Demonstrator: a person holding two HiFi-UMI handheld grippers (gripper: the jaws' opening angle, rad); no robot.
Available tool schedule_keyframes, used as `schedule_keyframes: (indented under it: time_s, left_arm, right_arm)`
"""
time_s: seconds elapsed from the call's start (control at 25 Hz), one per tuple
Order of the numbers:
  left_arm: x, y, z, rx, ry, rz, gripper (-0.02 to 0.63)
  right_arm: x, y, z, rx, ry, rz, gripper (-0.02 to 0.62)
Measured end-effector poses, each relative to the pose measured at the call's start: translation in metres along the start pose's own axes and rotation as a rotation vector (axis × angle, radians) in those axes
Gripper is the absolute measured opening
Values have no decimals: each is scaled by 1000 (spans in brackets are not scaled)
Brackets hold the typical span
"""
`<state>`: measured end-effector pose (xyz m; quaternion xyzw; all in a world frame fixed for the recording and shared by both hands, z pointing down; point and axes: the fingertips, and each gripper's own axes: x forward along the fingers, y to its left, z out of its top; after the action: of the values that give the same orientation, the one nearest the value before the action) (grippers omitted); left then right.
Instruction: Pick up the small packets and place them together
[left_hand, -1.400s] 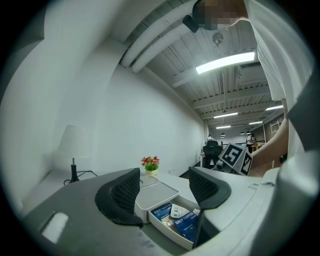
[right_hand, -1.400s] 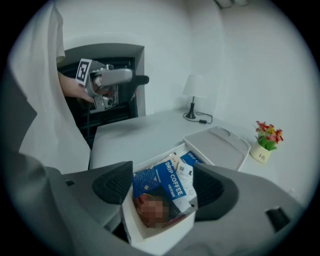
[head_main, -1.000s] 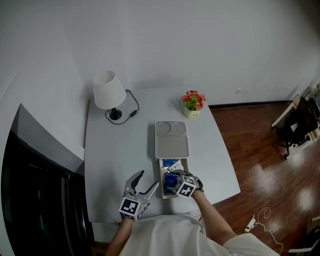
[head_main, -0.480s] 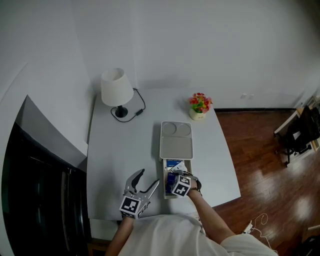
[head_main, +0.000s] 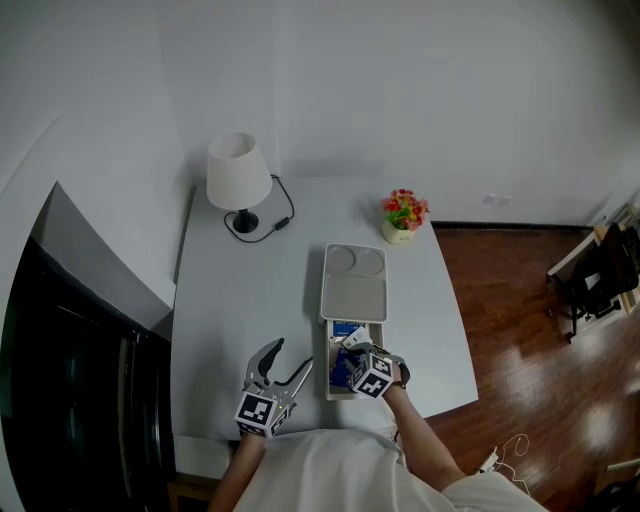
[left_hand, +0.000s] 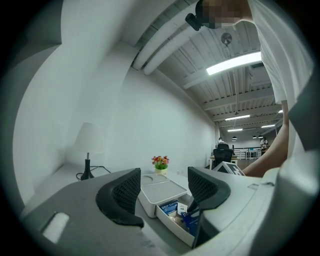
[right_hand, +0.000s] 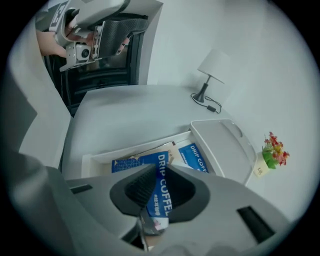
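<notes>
Head view: on the white desk (head_main: 225, 300) a white box (head_main: 354, 285) has its drawer (head_main: 328, 382) pulled out toward us. Our right gripper (head_main: 346, 367) points steeply down into that drawer, among blue packets. Our left gripper (head_main: 288, 360) hangs just beside the drawer's left wall. A table lamp (head_main: 238, 172) and a flower pot (head_main: 404, 214) stand well apart at the far edge.

Left gripper view: the fingers (left_hand: 121, 192) are spread wide with only air between them, though they have just been closing slightly. Through the gap we see the box and its open drawer.

Right gripper view: the fingers have just been closing and are now clenched on a blue drip coffee packet (right_hand: 164, 200), which stands on edge over the drawer. Two more blue packets (right_hand: 196, 155) lie flat beneath it.

We judge the hold to be on one narrow strip of thin foil. On lifting, the packet could twist or slide out. Its lower edge could also snag a neighbour or the drawer rim, dragging the light box across the desk.
</notes>
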<state>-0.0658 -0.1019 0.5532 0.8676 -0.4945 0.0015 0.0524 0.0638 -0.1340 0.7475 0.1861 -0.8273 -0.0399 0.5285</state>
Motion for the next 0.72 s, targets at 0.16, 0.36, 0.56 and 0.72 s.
schedule_keyframes:
  time_s: [0.16,0.36,0.56,0.72]
  left_arm:
    - [2,-3,-2,-8,-4,-5,301]
    - [2,-1,-2,-12,0,-5,301]
    - [2,1,-3,-26,6,4,301]
    - [1,4,-5,-31,7,10,301]
  right_arm:
    - [-14,-6,4,1,-40,-36,40]
    - [-42,-16,18,-9,-99,-78,29]
    - [-74,-37,42,-32,-167,-123,29]
    - [-92,-66,68,-57,-220,-146,29]
